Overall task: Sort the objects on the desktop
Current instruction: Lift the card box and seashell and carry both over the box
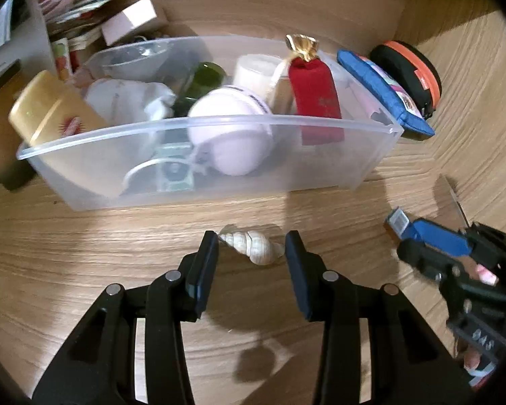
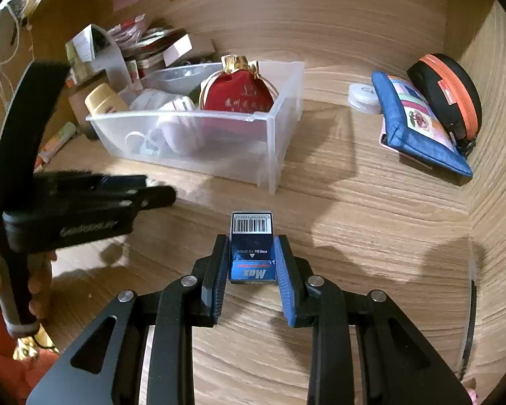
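Note:
A clear plastic bin (image 1: pixel 219 155) on the wooden desk holds a red pouch (image 1: pixel 315 101), a white ball-shaped thing (image 1: pixel 232 135), a yellow bottle (image 1: pixel 50 111) and other items. A white spiral seashell (image 1: pixel 253 244) lies on the desk in front of the bin. My left gripper (image 1: pixel 252 246) is open with a finger on each side of the shell. My right gripper (image 2: pixel 251 253) is shut on a small blue staples box (image 2: pixel 252 246) just above the desk; it also shows in the left wrist view (image 1: pixel 435 236). The bin also shows in the right wrist view (image 2: pixel 199 148).
A blue zip pouch (image 2: pixel 418 121) and a black case with an orange zip (image 2: pixel 448 91) lean against the right wall. A small white round container (image 2: pixel 364 98) sits beside them. Boxes and papers (image 1: pixel 94 17) are piled behind the bin at the left.

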`<state>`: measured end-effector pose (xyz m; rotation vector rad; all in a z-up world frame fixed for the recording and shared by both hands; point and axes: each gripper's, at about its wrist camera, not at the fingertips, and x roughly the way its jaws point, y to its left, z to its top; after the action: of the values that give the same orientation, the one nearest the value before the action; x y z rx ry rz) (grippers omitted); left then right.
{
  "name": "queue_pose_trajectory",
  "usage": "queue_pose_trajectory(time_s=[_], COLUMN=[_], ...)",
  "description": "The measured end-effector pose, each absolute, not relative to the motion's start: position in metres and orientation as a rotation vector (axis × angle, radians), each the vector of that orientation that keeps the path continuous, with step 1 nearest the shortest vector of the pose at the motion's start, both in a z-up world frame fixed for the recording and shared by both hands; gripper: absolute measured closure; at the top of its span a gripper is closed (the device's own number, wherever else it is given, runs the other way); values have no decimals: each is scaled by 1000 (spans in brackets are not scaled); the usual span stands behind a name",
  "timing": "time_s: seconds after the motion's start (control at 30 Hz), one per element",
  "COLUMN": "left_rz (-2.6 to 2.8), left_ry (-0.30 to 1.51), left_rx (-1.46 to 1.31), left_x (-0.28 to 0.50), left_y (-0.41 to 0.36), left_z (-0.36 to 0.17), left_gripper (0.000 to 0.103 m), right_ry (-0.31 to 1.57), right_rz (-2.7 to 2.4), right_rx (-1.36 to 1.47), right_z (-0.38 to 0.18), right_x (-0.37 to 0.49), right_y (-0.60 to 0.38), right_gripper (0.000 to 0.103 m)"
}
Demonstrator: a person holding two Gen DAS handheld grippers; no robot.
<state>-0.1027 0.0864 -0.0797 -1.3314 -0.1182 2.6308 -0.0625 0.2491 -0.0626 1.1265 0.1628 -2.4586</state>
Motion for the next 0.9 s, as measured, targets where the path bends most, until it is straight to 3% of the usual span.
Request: queue_pose_trajectory(time_s=[0.9], left_rz=[2792], left_ry=[-28], left_rx=[-957], left_x=[-73], left_y=[12], left_z=[10], left_gripper=[63], right_ry=[189], right_rz=[-2540], right_rx=[883], right_z=[5], right_x=[-51], right_y=[192], right_gripper=[78])
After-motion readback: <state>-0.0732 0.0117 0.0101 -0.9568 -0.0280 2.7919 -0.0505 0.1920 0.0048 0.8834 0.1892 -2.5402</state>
